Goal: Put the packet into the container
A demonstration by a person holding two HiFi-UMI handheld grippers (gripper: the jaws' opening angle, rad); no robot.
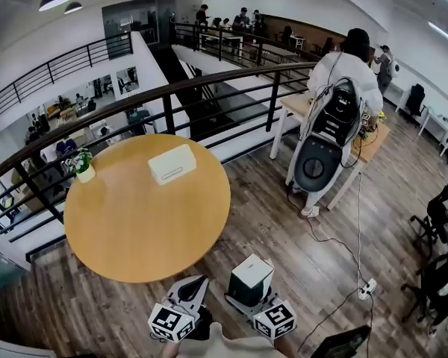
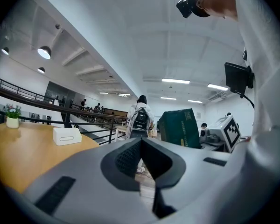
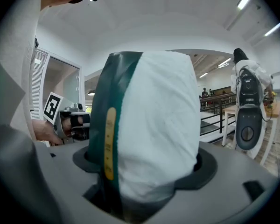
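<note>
A green and white packet (image 1: 251, 277) stands upright in my right gripper (image 1: 248, 298), low in the head view, over the wooden floor just off the round table's (image 1: 134, 230) near edge. In the right gripper view the packet (image 3: 149, 125) fills the gap of the gripper (image 3: 147, 164), whose jaws press its sides. The white container (image 1: 172, 162) sits on the table's far side, lid on, seen small in the left gripper view (image 2: 67, 135). My left gripper (image 1: 196, 282) hangs beside the right one, its jaws (image 2: 141, 141) touching at the tips with nothing between.
A small potted plant (image 1: 82, 166) stands at the table's left rim. A black railing (image 1: 209, 88) runs behind the table. A person with a backpack (image 1: 336, 103) stands at a desk to the right. Office chairs (image 1: 437, 222) and a floor cable with a power strip (image 1: 366, 288) lie right.
</note>
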